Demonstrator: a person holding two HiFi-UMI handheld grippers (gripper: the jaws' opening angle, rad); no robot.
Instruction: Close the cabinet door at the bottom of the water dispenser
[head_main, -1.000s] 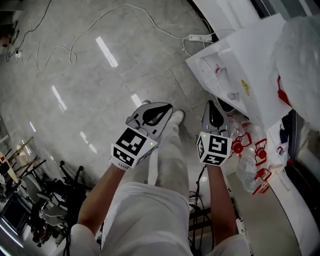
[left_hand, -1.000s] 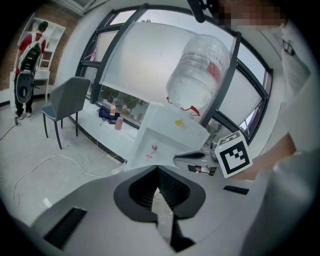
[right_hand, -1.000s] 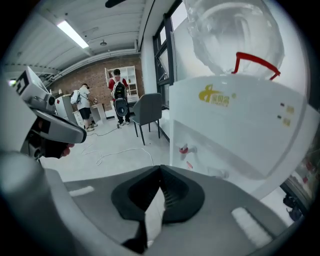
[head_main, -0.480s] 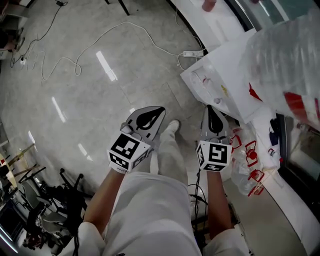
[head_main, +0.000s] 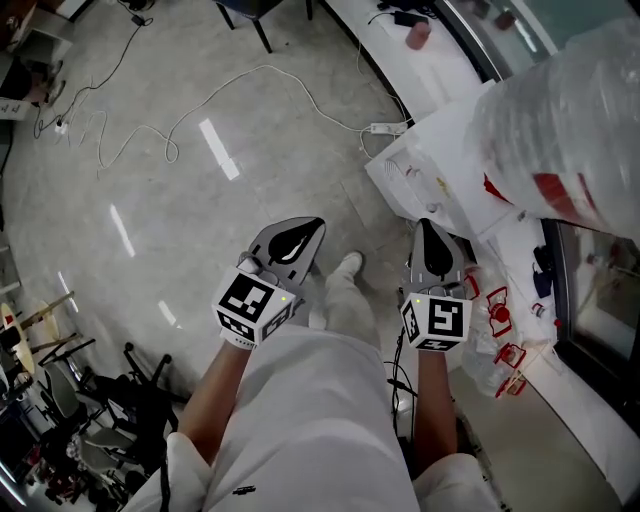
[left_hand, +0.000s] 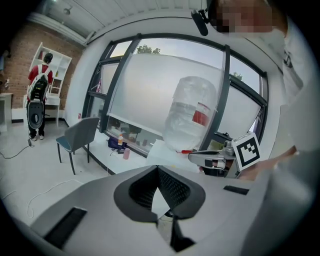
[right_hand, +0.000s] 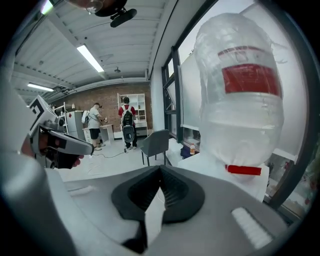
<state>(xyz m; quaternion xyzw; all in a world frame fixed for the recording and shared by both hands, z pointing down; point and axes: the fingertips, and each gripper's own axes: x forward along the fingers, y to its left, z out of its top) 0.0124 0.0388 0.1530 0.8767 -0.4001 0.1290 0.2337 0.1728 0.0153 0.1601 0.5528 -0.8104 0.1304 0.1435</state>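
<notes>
the left gripper (head_main: 306, 228) and right gripper (head_main: 428, 228) are both pinched together, empty. the water dispenser (head_main: 440, 165) stands just right of the right gripper. its cabinet door, low down and seemingly hidden here, should be a light, stiff panel: push its free edge.

**Free left, blocked right**

Open floor (head_main: 200, 240) far and left. Only a white cable (head_main: 265, 68) and power strip (head_main: 388, 128) lie across it. Right: water dispenser (head_main: 440, 160) w/ big bottle (head_main: 570, 110) on top walls off that side. Empty bottles (head_main: 490, 350) crowd the floor at its base. Near left: dark clutter (head_main: 100, 400).
</notes>
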